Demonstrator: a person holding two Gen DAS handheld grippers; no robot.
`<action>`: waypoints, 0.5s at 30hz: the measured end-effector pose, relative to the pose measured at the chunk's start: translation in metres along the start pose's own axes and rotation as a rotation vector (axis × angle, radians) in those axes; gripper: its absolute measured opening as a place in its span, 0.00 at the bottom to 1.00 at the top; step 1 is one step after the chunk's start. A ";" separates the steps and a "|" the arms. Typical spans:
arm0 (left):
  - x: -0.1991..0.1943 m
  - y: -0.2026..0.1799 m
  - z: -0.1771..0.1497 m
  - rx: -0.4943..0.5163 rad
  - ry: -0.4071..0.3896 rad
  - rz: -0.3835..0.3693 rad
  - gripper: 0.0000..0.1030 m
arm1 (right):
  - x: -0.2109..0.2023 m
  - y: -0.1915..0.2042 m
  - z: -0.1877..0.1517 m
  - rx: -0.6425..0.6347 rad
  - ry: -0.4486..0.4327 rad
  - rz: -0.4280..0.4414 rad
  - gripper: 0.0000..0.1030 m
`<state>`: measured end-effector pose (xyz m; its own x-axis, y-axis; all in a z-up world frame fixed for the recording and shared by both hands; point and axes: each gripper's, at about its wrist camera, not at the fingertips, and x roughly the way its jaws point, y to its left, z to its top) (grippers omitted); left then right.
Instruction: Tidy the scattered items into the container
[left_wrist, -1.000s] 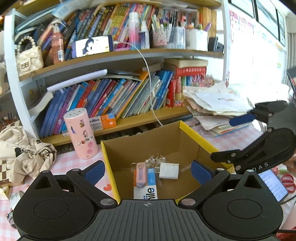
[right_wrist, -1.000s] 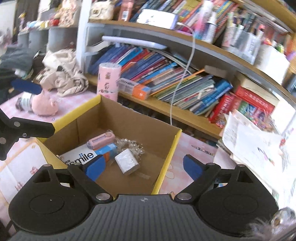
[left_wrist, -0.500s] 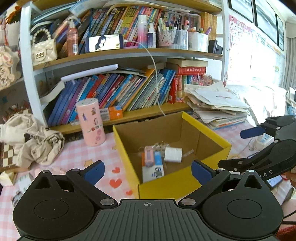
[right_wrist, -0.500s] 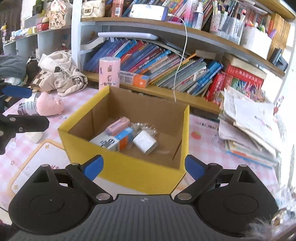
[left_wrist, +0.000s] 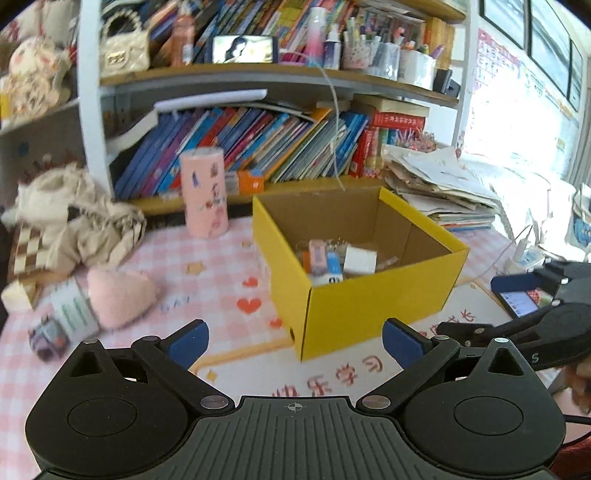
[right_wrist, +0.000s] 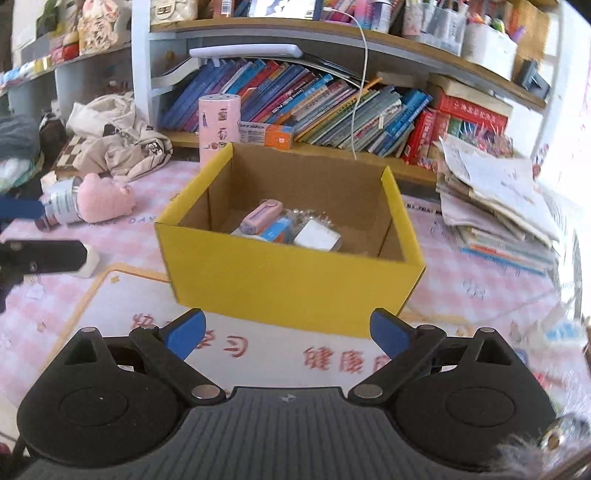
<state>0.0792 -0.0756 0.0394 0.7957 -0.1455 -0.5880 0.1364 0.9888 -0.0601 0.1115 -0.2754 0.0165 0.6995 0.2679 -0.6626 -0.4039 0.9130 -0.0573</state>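
Note:
A yellow cardboard box (left_wrist: 369, 306) (right_wrist: 288, 280) stands on the pink checked table. Inside lie a pink case (right_wrist: 261, 216), a blue-and-orange toothpaste box (right_wrist: 273, 230), a white block (right_wrist: 317, 238) and a crinkled clear wrapper. My left gripper (left_wrist: 293, 341) is open and empty, in front of the box. My right gripper (right_wrist: 287, 330) is open and empty, in front of the box too. A pink plush toy (left_wrist: 118, 295) (right_wrist: 105, 197) with a small jar lies left of the box.
A pink cylinder (left_wrist: 205, 192) stands behind the box by a bookshelf (left_wrist: 258, 147). A crumpled beige bag (left_wrist: 81, 225) lies at the left. A stack of papers (right_wrist: 498, 206) sits to the right. A phone (left_wrist: 517, 302) lies at the right edge.
Both grippers have pulled back from over the box toward the table's front; the box now shows whole, with its yellow front wall facing me. Both stay open and empty.

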 end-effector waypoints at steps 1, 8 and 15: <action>-0.002 0.003 -0.003 -0.006 0.005 -0.001 0.99 | -0.001 0.004 -0.003 0.011 0.005 0.006 0.94; -0.010 0.015 -0.022 -0.002 0.037 0.058 0.99 | 0.000 0.035 -0.017 0.007 0.065 0.031 0.95; -0.012 0.017 -0.043 0.046 0.123 0.077 0.99 | 0.003 0.068 -0.025 -0.064 0.101 0.071 0.96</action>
<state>0.0466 -0.0556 0.0104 0.7266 -0.0614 -0.6843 0.1066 0.9940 0.0240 0.0715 -0.2206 -0.0081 0.6060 0.2954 -0.7386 -0.4893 0.8705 -0.0533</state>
